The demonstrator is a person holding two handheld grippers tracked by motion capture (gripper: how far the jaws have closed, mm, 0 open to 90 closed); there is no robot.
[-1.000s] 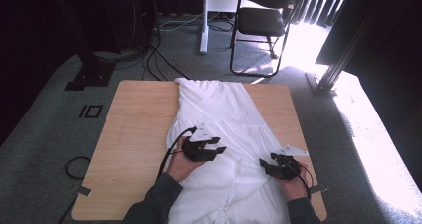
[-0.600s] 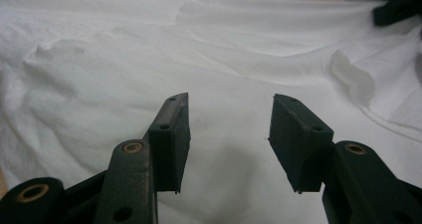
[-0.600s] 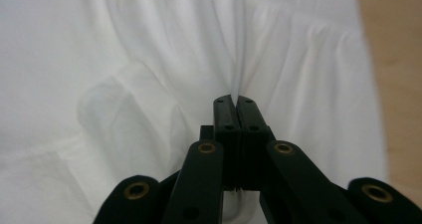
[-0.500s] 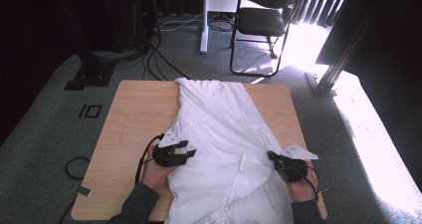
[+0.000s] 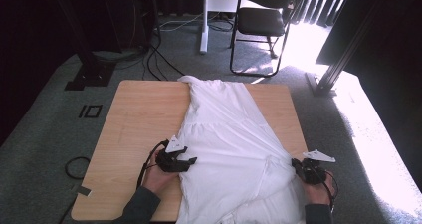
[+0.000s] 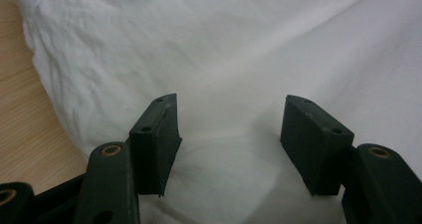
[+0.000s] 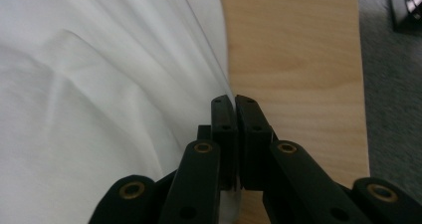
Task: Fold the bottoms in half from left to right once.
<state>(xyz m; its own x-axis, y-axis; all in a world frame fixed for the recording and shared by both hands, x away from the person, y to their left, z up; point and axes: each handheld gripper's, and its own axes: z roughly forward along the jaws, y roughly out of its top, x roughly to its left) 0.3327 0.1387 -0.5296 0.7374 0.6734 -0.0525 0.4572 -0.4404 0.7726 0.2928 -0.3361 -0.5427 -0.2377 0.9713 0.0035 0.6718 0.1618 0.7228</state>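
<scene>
A white garment (image 5: 229, 149) is lying spread lengthwise down the middle of the wooden table (image 5: 134, 119), its near end hanging off the near edge between the person's forearms. The left gripper (image 5: 183, 163) is being held at the garment's left edge; its jaws are standing wide apart, having just been opening, with flat cloth beneath and between them but nothing being pinched. The right gripper (image 5: 298, 168) is being held at the garment's right edge, its jaws closed together on a thin fold of the cloth, which is being drawn into taut creases running away from the pads. Bare tabletop is lying just beyond that gripper's tips. Well beyond both grippers, past the far table edge, a black chair (image 5: 261, 22) is standing on grey carpet (image 5: 50, 134), with loose cables (image 5: 159, 59) trailing nearby. Nothing is standing between the grippers and the garment.
</scene>
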